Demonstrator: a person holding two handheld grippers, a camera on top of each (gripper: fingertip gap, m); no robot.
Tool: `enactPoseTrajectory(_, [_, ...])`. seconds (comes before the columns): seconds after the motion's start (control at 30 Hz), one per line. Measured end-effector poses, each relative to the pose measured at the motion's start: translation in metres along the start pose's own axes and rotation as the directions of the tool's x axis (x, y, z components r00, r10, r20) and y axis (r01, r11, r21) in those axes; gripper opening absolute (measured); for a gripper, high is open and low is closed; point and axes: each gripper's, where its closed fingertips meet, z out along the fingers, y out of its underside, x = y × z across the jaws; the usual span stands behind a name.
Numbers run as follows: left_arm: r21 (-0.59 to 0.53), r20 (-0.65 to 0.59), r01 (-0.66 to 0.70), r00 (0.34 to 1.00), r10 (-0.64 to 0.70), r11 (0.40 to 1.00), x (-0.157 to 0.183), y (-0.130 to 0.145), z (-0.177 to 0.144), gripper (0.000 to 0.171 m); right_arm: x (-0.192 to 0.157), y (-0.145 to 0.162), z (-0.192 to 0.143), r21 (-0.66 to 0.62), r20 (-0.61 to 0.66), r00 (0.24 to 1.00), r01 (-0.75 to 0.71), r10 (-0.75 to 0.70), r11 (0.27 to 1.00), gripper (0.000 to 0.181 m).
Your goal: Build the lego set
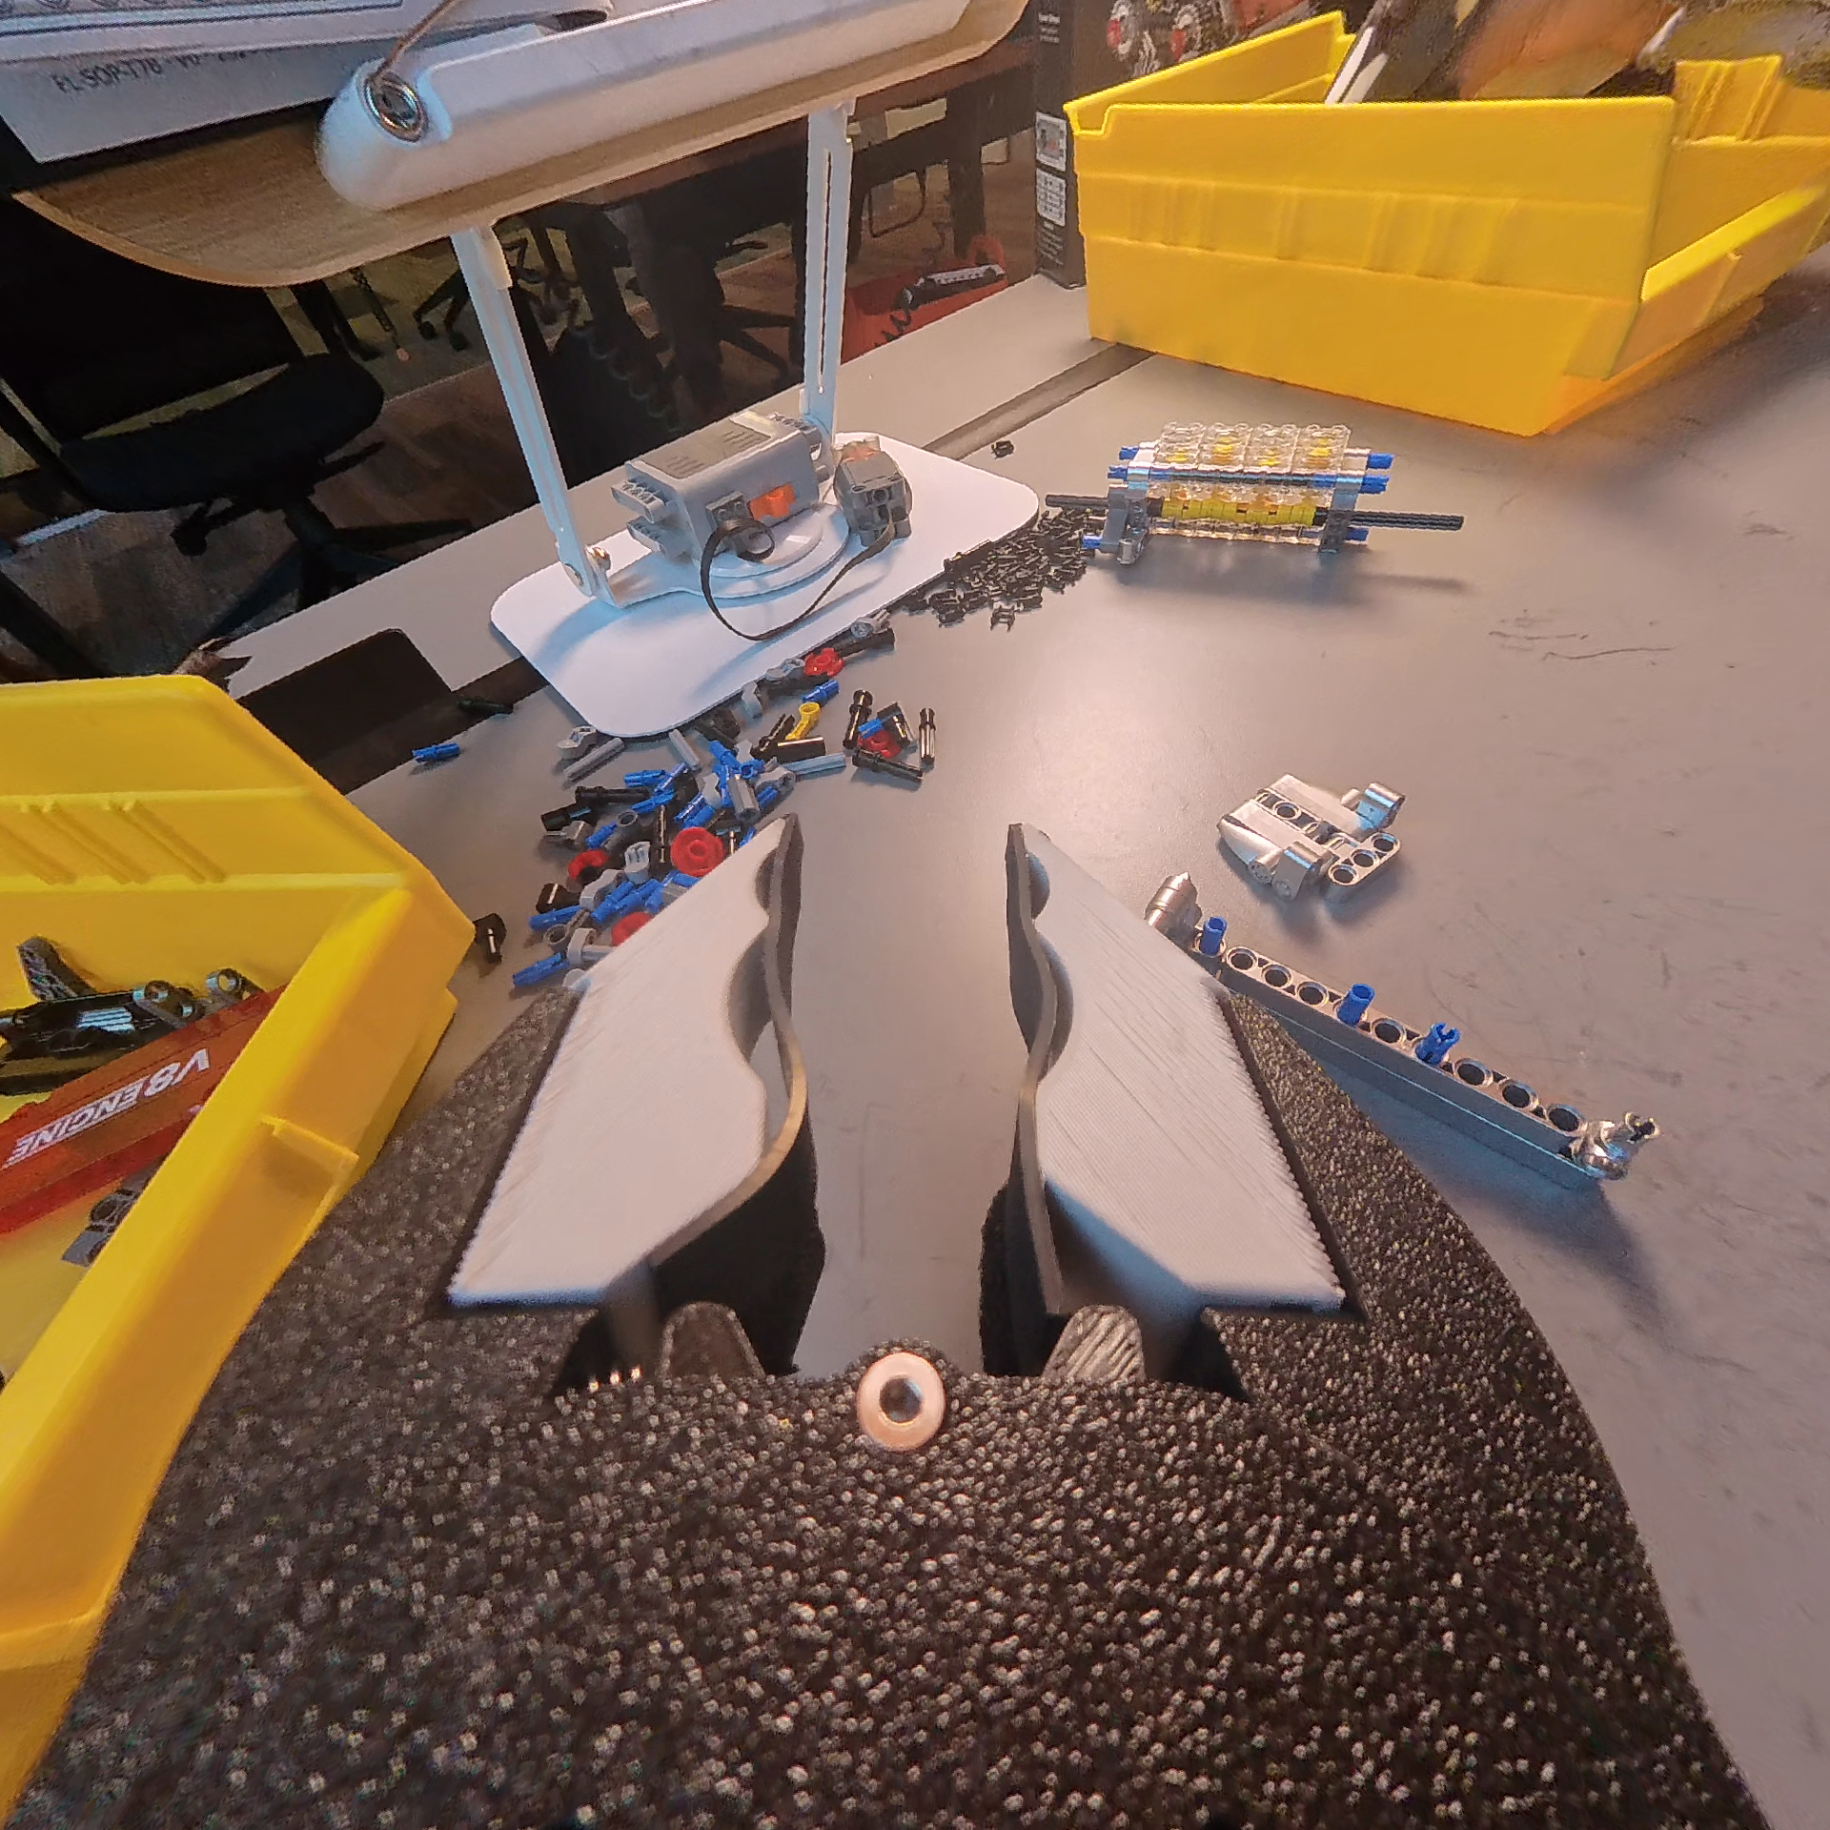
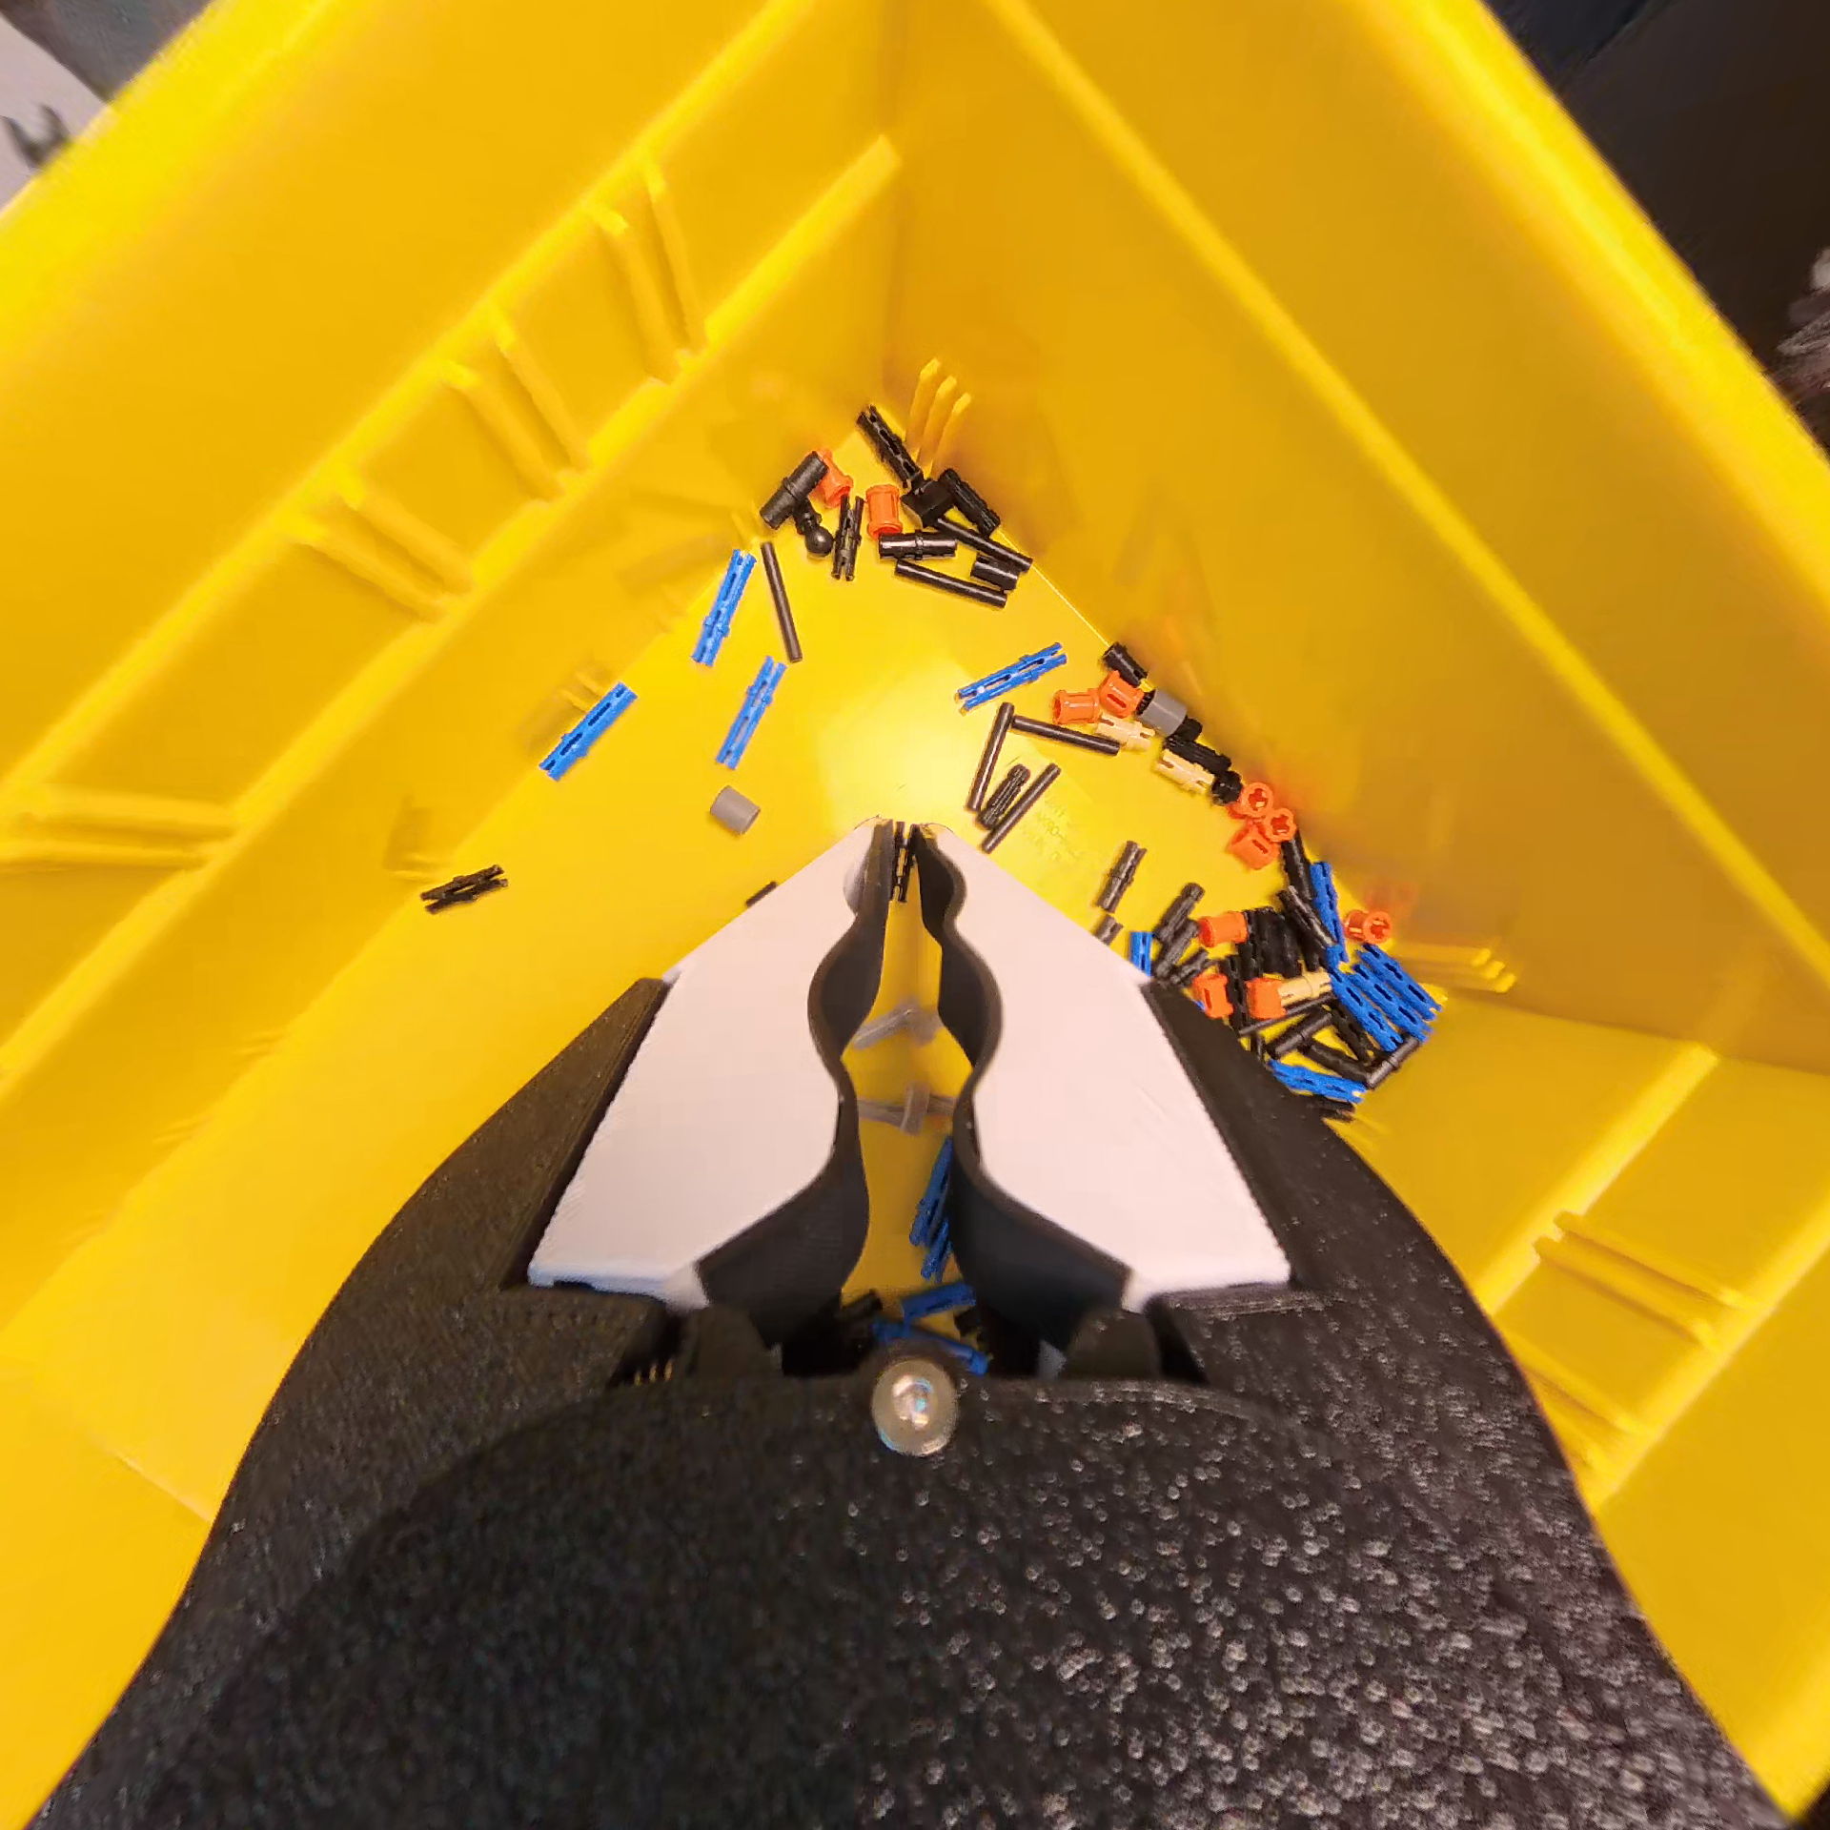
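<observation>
My left gripper (image 1: 901,842) is open and empty, held low over the grey table (image 1: 1485,792). A scatter of small blue, black and red building-toy pins (image 1: 693,822) lies just ahead of its left finger. A long grey holed beam (image 1: 1406,1060) lies beside its right finger. My right gripper (image 2: 903,842) is down inside a yellow bin (image 2: 396,495) and is shut on a small black pin (image 2: 902,860) at its fingertips. Loose blue, black and orange pins (image 2: 1277,951) lie on the bin floor ahead and to the right.
A white stand (image 1: 753,594) carries a grey battery box (image 1: 723,485) and holds a board overhead. A clear and yellow brick assembly (image 1: 1248,495) sits behind. A small grey assembly (image 1: 1307,842) lies right. Yellow bins stand at left (image 1: 198,891) and back right (image 1: 1386,228). Spacing between my two grippers at the tips: around 50 centimeters.
</observation>
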Motion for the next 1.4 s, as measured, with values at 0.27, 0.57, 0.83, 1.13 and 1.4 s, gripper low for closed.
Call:
enactPoseTrajectory(0.27, [0.042, -0.008, 0.019, 1.0, -0.019, 0.999, -0.001, -0.006, -0.005, 0.04, -0.158, -0.053, -0.152, 0.466, 0.078, 0.968, 0.177, -0.24, 0.867, 0.003])
enactPoseTrajectory(0.57, [0.107, -0.104, 0.139, 0.986, -0.128, 0.985, 0.008, -0.022, -0.028, 0.054, -0.4, 0.044, -0.085, 0.359, 0.28, 0.826, 0.383, -0.49, 0.851, 0.003])
enactPoseTrajectory(0.83, [0.135, -0.122, 0.096, 0.989, -0.079, 0.986, 0.017, -0.038, -0.038, 0.062, -0.442, 0.041, -0.063, 0.351, 0.262, 0.821, 0.408, -0.507, 0.843, 0.004])
enactPoseTrajectory(1.13, [0.164, -0.127, 0.095, 0.989, -0.074, 0.982, 0.019, -0.044, -0.042, 0.062, -0.437, 0.034, -0.065, 0.366, 0.241, 0.837, 0.391, -0.492, 0.845, 0.017])
enactPoseTrajectory(1.4, [0.156, -0.127, 0.107, 0.988, -0.087, 0.982, 0.018, -0.041, -0.039, 0.062, -0.261, -0.036, -0.177, 0.591, 0.002, 0.989, 0.117, -0.147, 0.798, 0.02])
